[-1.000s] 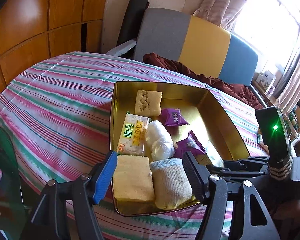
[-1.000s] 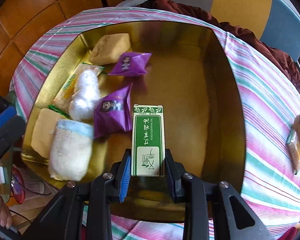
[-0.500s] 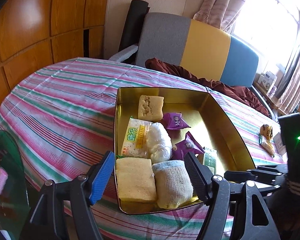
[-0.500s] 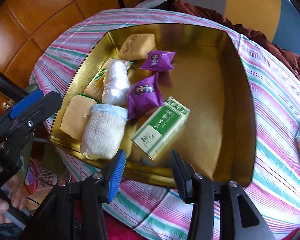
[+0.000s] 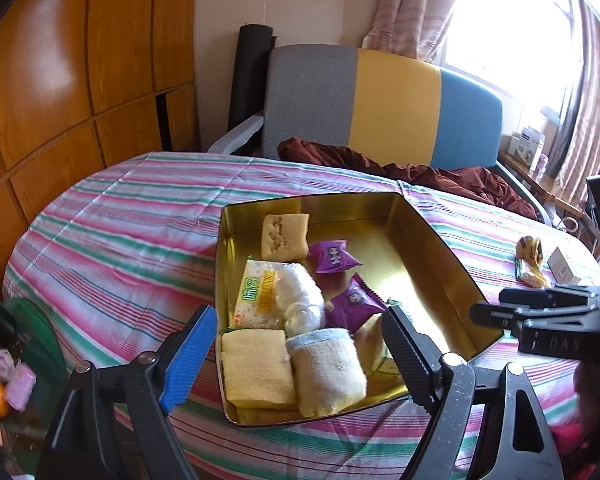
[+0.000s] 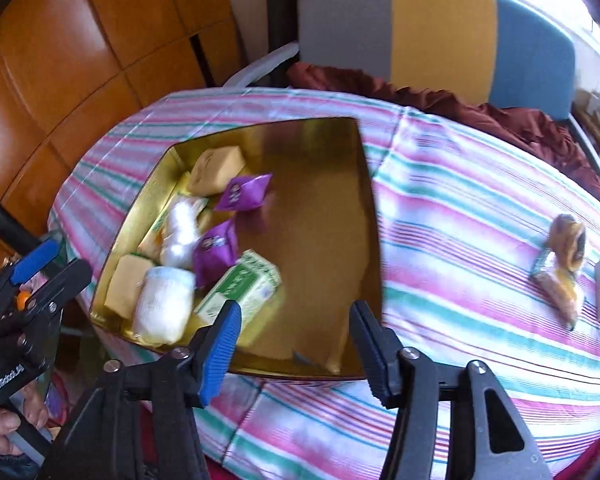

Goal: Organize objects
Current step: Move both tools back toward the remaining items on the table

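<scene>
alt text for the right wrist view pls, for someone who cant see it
The right gripper, empty with its jaws opening, hangs above the near edge of a gold tin on a striped tablecloth. A green box lies tilted inside among purple packets, and snacks wait outside.

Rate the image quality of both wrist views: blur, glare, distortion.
Left wrist: sharp; window blown out white, glare patch on gold tin floor, fisheye bends the wood panels. Right wrist: motion-blurred, green box and tablecloth stripes smeared; fingers sharper.
</scene>
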`<action>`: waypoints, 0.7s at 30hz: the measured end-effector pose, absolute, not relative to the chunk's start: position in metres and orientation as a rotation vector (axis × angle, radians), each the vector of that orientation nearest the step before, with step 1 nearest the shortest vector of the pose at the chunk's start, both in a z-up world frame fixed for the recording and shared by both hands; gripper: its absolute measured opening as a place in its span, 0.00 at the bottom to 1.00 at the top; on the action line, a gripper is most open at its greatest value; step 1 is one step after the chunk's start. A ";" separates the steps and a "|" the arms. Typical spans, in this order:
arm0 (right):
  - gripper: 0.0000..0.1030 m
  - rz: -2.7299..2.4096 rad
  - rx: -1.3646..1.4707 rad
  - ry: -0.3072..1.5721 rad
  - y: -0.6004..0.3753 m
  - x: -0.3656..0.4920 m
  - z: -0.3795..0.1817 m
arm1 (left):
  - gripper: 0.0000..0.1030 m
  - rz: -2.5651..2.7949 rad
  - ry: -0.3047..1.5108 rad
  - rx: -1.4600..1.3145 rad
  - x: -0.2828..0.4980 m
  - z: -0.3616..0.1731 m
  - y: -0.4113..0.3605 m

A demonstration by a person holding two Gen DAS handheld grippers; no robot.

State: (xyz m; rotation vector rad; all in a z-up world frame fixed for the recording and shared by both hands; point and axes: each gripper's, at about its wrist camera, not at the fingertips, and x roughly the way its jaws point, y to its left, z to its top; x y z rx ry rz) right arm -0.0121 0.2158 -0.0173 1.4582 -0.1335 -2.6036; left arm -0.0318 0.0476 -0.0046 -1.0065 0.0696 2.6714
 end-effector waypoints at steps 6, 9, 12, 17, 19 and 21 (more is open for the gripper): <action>0.56 -2.688 1.467 -0.204 0.260 -0.010 -0.013 | 0.90 2.632 0.120 -0.994 -0.025 -0.003 0.067; 0.66 -2.735 1.478 -0.242 0.288 -0.007 -0.013 | 0.93 2.606 0.146 -0.991 -0.023 -0.003 0.080; 0.75 -2.790 1.494 -0.266 0.315 -0.005 -0.013 | 0.96 2.576 0.172 -0.989 -0.020 -0.003 0.094; 0.76 -2.889 1.528 -0.309 0.372 0.000 -0.010 | 0.98 2.506 0.215 -0.992 -0.017 -0.005 0.117; 0.76 -2.958 1.531 -0.366 0.403 0.003 -0.007 | 0.98 2.465 0.214 -0.997 -0.017 -0.005 0.125; 0.76 -3.047 1.533 -0.433 0.438 0.008 -0.003 | 0.98 2.441 0.206 -1.004 -0.018 -0.005 0.132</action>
